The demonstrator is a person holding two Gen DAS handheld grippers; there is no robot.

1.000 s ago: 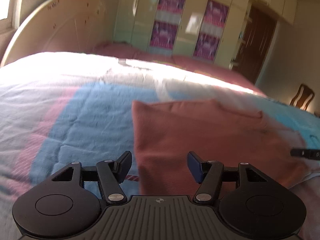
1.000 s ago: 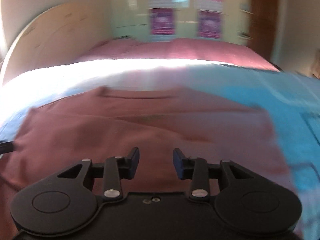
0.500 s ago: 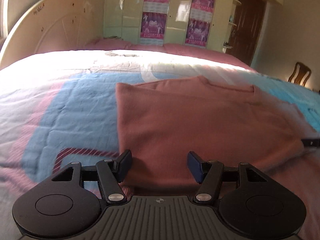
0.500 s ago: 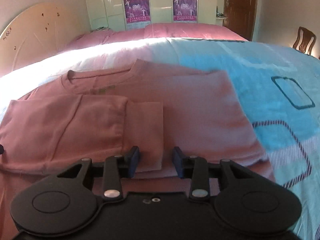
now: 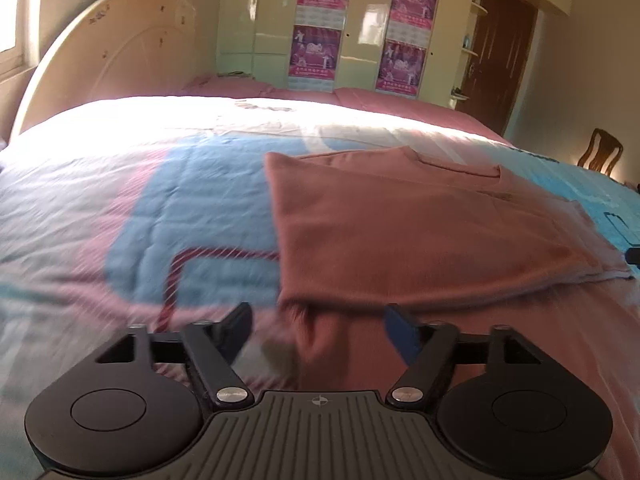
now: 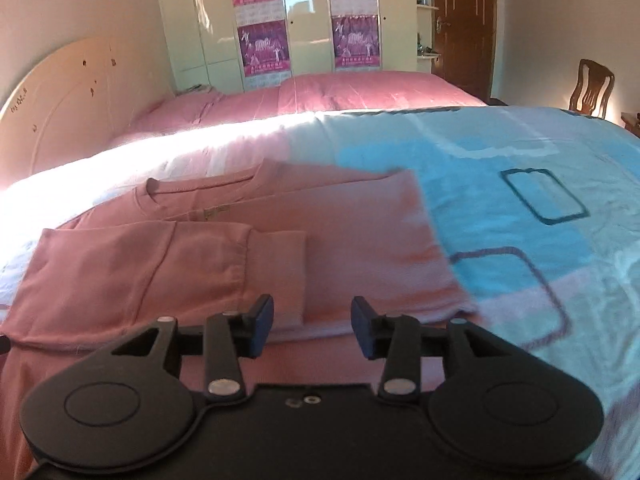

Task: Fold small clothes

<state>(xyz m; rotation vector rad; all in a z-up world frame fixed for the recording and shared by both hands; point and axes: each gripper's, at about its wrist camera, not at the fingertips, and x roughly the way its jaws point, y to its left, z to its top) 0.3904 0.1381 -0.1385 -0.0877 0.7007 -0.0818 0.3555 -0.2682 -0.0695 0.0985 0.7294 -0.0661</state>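
A terracotta long-sleeved shirt lies flat on the patterned bedspread, neck hole toward the far side. In the right wrist view its left sleeve is folded across the chest of the shirt, with the cuff ending near the middle. My left gripper hovers at the shirt's near left corner. Its jaws are opening wide, with blurred cloth below them and no pad pressing. My right gripper hangs over the near hem beside the cuff, jaws opening and nothing pinched.
A second bed with a pink cover stands beyond. A curved headboard is on the left, a wardrobe with posters behind, a brown door and a wooden chair on the right.
Both grippers have drawn back toward the shirt's near edge. The left jaws have spread wider and the right jaws a little. The shirt stays flat with its sleeve folded over.
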